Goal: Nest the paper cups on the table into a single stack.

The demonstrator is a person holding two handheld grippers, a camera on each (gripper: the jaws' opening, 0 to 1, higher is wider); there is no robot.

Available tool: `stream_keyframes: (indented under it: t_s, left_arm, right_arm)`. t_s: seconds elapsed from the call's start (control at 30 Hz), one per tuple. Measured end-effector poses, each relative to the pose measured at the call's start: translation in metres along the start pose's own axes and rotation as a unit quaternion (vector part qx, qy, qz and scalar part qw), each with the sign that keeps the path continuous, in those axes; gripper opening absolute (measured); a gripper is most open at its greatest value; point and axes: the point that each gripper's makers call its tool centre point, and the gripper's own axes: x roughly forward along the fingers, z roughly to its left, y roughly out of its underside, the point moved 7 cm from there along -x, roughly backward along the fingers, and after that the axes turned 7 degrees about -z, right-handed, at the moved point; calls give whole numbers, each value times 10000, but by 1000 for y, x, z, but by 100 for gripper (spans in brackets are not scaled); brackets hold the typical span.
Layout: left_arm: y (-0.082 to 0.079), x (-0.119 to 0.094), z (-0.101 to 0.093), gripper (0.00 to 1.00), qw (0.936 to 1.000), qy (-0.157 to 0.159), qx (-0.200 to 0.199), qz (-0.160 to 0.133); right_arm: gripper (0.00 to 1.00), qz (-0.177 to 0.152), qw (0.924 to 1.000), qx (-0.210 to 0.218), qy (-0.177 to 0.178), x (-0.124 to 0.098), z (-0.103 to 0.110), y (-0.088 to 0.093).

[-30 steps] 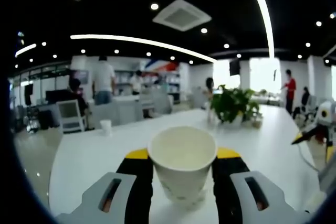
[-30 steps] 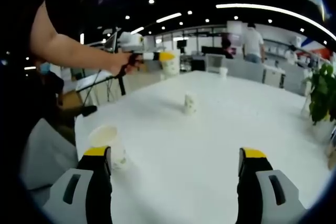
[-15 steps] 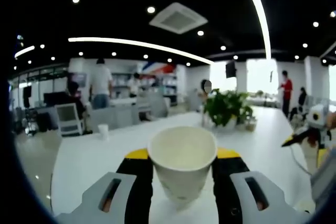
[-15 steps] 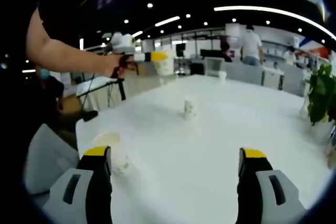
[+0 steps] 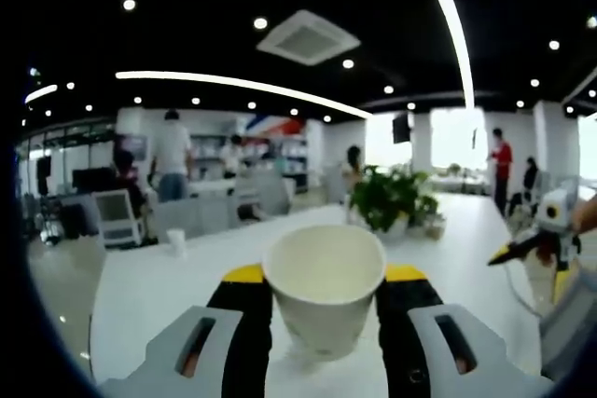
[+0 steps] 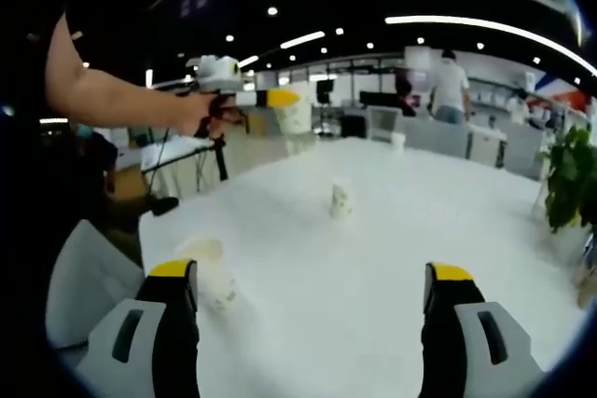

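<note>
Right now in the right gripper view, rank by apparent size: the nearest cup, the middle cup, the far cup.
1. Nearest cup
2. Middle cup
3. Far cup
Nearness to the camera likely explains this; true sizes may match.

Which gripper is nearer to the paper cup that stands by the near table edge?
Right. The right gripper hangs open just beside the near cup, its jaw alongside it. The left gripper is held in the air farther off, shut on another held cup.

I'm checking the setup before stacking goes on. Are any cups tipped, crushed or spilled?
Nothing stands out. The left gripper holds a cup upright. In the right gripper view, three cups stand upright on the white table: near, middle and far. No spill shows.
</note>
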Motion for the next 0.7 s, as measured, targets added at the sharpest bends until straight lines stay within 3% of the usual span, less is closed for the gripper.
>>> stream_keyframes:
  t_s: [0.7]
  left_arm:
    - [-6, -5, -31, 41, 9992, 357, -148, -54]
  right_arm:
    - [100, -145, 9999, -27, 34, -6, 1, -4]
